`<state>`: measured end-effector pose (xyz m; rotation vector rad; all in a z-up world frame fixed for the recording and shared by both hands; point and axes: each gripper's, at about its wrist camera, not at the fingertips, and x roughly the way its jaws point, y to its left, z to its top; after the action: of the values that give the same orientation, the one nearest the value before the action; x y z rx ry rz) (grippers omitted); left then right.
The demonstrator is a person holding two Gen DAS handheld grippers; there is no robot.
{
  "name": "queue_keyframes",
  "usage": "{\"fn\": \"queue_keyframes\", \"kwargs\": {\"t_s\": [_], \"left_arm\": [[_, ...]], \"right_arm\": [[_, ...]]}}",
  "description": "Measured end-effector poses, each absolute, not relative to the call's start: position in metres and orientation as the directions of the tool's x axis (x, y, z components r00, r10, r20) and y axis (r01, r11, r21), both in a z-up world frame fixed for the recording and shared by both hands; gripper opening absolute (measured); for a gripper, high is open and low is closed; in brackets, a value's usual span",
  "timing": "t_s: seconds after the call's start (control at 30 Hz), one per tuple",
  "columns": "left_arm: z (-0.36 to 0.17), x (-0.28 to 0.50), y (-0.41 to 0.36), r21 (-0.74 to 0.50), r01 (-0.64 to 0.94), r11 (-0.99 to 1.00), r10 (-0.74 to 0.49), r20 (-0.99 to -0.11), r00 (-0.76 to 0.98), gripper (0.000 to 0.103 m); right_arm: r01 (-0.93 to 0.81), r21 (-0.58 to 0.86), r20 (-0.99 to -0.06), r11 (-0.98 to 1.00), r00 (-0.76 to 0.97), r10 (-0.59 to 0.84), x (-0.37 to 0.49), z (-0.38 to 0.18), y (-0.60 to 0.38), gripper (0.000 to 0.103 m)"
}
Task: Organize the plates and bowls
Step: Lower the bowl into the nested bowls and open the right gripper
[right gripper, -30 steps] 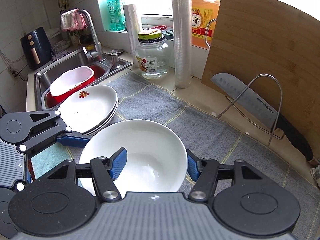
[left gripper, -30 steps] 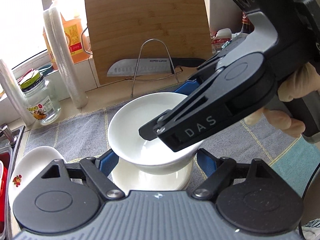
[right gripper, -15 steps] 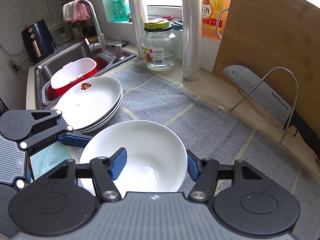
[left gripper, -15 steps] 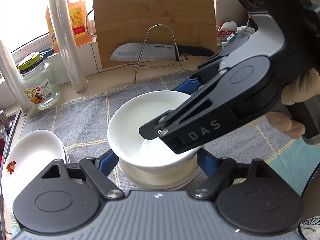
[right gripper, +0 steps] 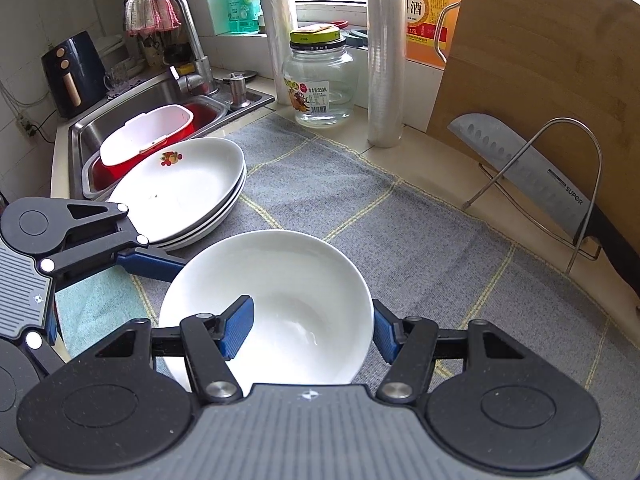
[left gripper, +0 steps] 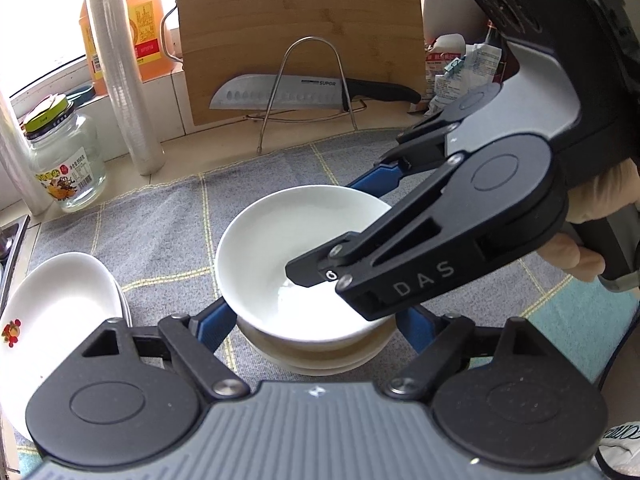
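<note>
A white bowl [left gripper: 280, 248] sits on top of a stack of white bowls [left gripper: 320, 360] on the grey mat; it also shows in the right wrist view [right gripper: 280, 280]. My right gripper [right gripper: 312, 328] is open, one finger inside the bowl and one outside its right rim; its body [left gripper: 460, 232] reaches in from the right. My left gripper [left gripper: 316, 324] is open, its blue fingers on either side of the bowl stack. A stack of white plates [right gripper: 180, 188] with a fruit print lies to the left, also seen in the left wrist view [left gripper: 52, 312].
A wooden cutting board [left gripper: 300, 32], a wire rack with a knife [left gripper: 280, 94], a glass jar [left gripper: 64, 160], plastic-wrap rolls [left gripper: 120, 72] and an oil bottle stand at the back. A sink [right gripper: 160, 120] with a red basin lies left.
The top bowl has come down onto the bowl stack. Both grippers have moved back toward me with it, so the plates and mat show more.
</note>
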<state>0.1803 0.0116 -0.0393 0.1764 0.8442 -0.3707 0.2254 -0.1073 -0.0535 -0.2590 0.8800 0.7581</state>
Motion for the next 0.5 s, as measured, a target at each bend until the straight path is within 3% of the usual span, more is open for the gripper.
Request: {"fn": "queue_keyframes", "kwargs": {"t_s": [0.2, 0.27, 0.5], "left_arm": [[-0.04, 0.178, 0.013, 0.011, 0.394, 0.919, -0.25, -0.758, 0.603, 0.088], [-0.038, 0.174, 0.014, 0.021, 0.401, 0.916, -0.249, -0.754, 0.608, 0.093], [-0.037, 0.16, 0.023, 0.021, 0.4, 0.916, -0.244, -0.763, 0.598, 0.093]], "right_arm": [[-0.691, 0.098, -0.776, 0.716, 0.398, 0.489, 0.223, -0.057, -0.109, 0.068], [-0.694, 0.091, -0.774, 0.714, 0.402, 0.489, 0.22, -0.057, -0.11, 0.072], [-0.693, 0.051, -0.754, 0.719, 0.446, 0.482, 0.205, -0.054, -0.111, 0.094]]}}
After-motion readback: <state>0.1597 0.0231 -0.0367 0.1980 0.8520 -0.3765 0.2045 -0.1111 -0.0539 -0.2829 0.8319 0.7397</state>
